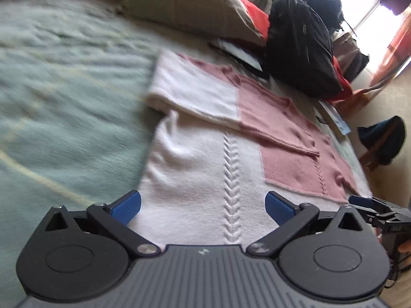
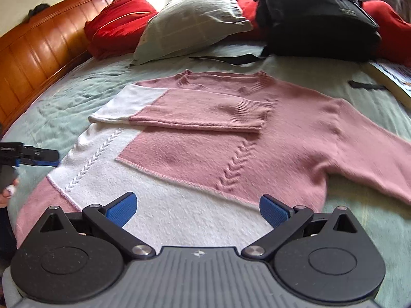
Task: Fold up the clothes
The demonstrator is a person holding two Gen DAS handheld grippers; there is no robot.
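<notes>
- Pink-and-white knit sweater (image 2: 205,138): flat on pale green bedspread (image 2: 77,82), one sleeve (image 2: 195,110) folded across chest, other sleeve (image 2: 372,154) extended toward 3 o'clock.
- Left gripper (image 1: 203,206): jaws wide apart, holding nothing, over white hem.
- Right gripper (image 2: 196,209): jaws wide apart, empty, over hem.
- Grey pillow (image 2: 192,20) at 12 o'clock; black bag (image 2: 316,12) at 1 o'clock.

No words or numbers can be read with certainty. In the left wrist view, the other claw (image 1: 370,205) at the right edge carries small pale characters on its black body, too blurred to make out. Each claw's grey housing bears a small star-like emblem, no lettering.
</notes>
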